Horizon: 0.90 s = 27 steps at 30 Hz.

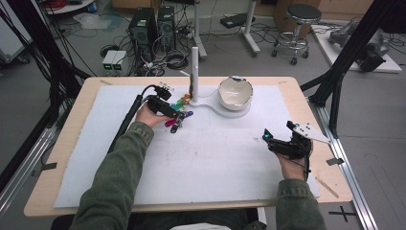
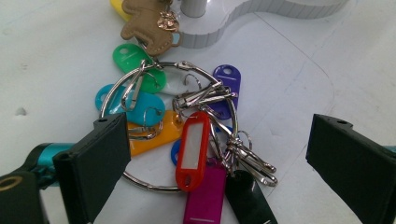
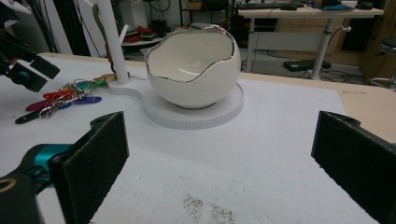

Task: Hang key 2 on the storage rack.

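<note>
On white table mat [image 1: 215, 158]: approach step, left gripper [image 2: 217, 154] spread over key bunch [image 2: 187, 130]; next, lower, close on ring. Right gripper [image 3: 219, 158] spread, idle.

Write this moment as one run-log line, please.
left hand-held gripper: open over keys | right hand-held gripper: open, idle, facing bowl

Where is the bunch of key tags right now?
In the high view the bunch of key tags lies on the white mat, left of centre, at the white post's foot, under the open left hand-held gripper.
</note>
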Motion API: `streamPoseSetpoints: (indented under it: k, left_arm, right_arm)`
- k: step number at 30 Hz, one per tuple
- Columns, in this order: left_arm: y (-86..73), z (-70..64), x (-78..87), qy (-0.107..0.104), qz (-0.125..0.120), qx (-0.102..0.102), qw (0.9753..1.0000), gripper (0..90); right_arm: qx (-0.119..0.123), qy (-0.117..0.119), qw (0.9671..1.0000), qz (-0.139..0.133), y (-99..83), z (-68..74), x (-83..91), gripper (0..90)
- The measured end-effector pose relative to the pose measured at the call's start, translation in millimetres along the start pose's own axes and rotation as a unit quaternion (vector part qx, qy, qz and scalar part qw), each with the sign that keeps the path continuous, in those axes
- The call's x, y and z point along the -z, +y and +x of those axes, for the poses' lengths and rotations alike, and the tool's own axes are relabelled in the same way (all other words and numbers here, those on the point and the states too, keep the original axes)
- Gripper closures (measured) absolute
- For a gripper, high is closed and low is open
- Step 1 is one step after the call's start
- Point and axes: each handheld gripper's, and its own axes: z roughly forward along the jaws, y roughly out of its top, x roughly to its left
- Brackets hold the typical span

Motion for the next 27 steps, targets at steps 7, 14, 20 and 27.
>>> streamPoseSetpoints:
  k: [7,14,20,27]
  left_arm:
    - [-2.1,-2.3,-9.8,-0.001,0.01,-0.002,1.0,16.5]
    - [-5.1,-5.6,-20.7,0.019,0.031,-0.01,0.9993,30.7]
    - [-5.2,-6.0,-20.3,0.037,0.023,-0.002,0.999,51.6]
    - [-3.5,-9.6,-18.9,0.036,0.02,-0.021,0.9989,74.5]
  right_arm:
    - [0.001,0.002,1.0,0.0,-0.1,0.0,-0.7,3.0]
    - [0.001,0.001,1.0,0.002,-0.2,-0.1,-0.9,3.0]
    - [0.001,0.001,1.0,0.002,-0.2,-0.5,-0.9,3.0]
    - [0.001,0.001,1.0,0.002,-0.2,-0.3,-1.0,3.0]
